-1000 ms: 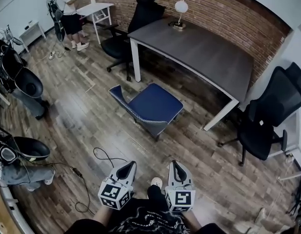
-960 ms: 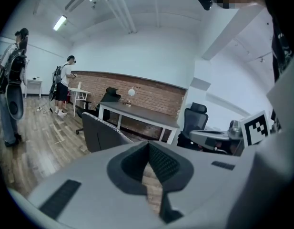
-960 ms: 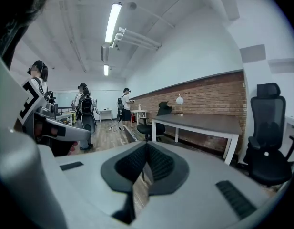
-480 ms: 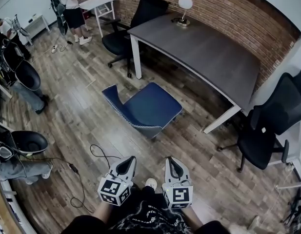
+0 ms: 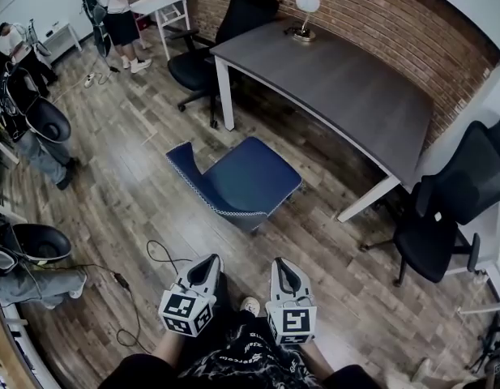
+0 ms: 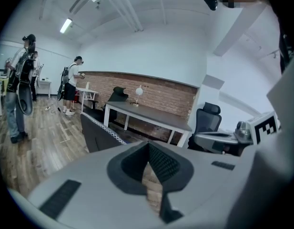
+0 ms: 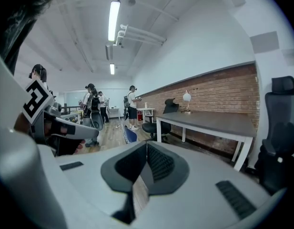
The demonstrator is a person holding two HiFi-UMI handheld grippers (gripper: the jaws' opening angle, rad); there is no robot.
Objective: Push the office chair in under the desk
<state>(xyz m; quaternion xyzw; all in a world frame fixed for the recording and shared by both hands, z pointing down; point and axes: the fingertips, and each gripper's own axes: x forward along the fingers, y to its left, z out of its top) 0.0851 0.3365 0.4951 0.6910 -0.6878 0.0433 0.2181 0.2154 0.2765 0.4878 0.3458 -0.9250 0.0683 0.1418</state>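
The blue office chair [image 5: 241, 177] stands on the wood floor just in front of the grey desk [image 5: 339, 79], its backrest edge turned toward me and its seat outside the desk. My left gripper [image 5: 206, 264] and right gripper [image 5: 283, 267] hang side by side low in the head view, well short of the chair and touching nothing. Both are shut with nothing between the jaws. In the left gripper view the chair's dark backrest [image 6: 96, 132] shows ahead past the shut left gripper [image 6: 147, 146]. The right gripper [image 7: 146, 146] points at the chair [image 7: 130, 135] and the desk [image 7: 218, 120].
A black office chair [image 5: 225, 39] stands at the desk's far left end, another [image 5: 448, 209] at its right end. A lamp [image 5: 305, 10] sits on the desk. A cable [image 5: 164, 254] loops on the floor by my left gripper. People and gear stand at left [image 5: 112, 10].
Both grippers have shifted a little across the floor together with me, staying shut. The chair stands where it was beside the desk.
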